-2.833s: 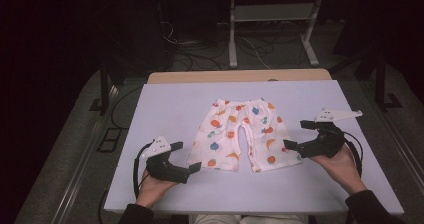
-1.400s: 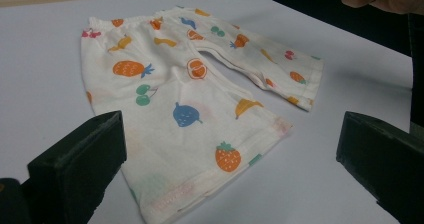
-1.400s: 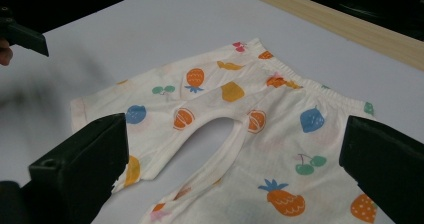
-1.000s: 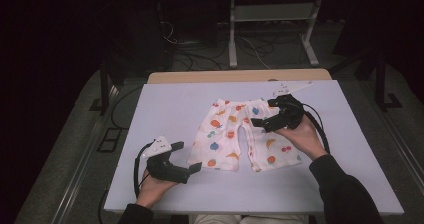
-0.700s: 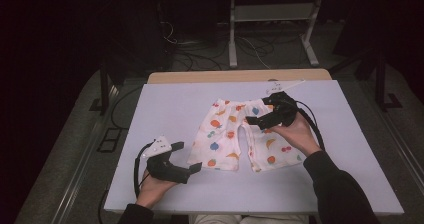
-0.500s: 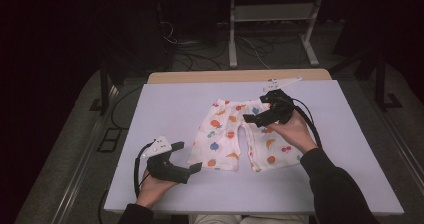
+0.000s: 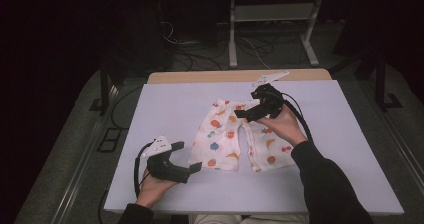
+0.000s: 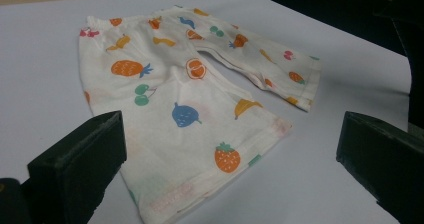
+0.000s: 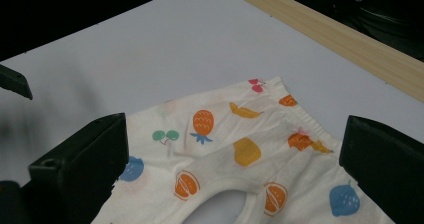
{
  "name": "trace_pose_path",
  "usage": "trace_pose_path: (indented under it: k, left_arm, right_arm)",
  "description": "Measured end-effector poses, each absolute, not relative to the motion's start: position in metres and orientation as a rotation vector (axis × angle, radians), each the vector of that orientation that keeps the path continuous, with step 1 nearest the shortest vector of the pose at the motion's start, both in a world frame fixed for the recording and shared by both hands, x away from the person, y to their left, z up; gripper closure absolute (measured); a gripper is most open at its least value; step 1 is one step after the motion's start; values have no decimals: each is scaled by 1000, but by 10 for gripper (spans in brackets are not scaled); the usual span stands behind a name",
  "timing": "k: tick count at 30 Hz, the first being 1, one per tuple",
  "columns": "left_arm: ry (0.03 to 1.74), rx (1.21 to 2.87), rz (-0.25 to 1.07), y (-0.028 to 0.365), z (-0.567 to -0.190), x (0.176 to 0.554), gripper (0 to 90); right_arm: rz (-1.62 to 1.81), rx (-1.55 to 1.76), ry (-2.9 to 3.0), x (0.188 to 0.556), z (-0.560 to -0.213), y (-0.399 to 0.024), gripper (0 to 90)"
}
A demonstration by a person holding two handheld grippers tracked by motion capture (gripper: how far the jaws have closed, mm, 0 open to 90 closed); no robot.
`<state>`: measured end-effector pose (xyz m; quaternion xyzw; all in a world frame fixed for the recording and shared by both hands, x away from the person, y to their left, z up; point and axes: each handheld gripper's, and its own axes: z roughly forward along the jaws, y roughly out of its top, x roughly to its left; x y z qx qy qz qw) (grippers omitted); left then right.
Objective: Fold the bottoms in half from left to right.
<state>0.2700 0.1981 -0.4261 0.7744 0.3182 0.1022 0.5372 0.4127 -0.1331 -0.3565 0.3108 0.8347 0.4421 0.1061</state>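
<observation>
I see my right hand-held gripper (image 7: 248, 109) wide open over the shorts' (image 7: 235, 136) waistband; my left hand-held gripper (image 7: 189, 156), also wide, rests on the surface (image 7: 165, 104) beside one leg.

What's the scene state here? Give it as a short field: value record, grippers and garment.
garment: small white shorts with fruit print, spread flat, waistband at the far side
surface: pale table, wooden strip along its far edge
left gripper: open, low at the near left, fingers aimed at the near leg hem, apart from the cloth
right gripper: open, held over the waistband end of the shorts; contact cannot be told
held: nothing in either gripper
</observation>
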Motion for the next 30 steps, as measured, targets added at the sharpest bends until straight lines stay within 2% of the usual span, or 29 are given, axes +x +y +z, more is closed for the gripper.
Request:
trace_pose_path:
  k: [30]
  left_arm:
    - [772,1831,245,202,-426,270,0]
  right_arm:
    - [1277,914,2484,456,-362,-103,0]
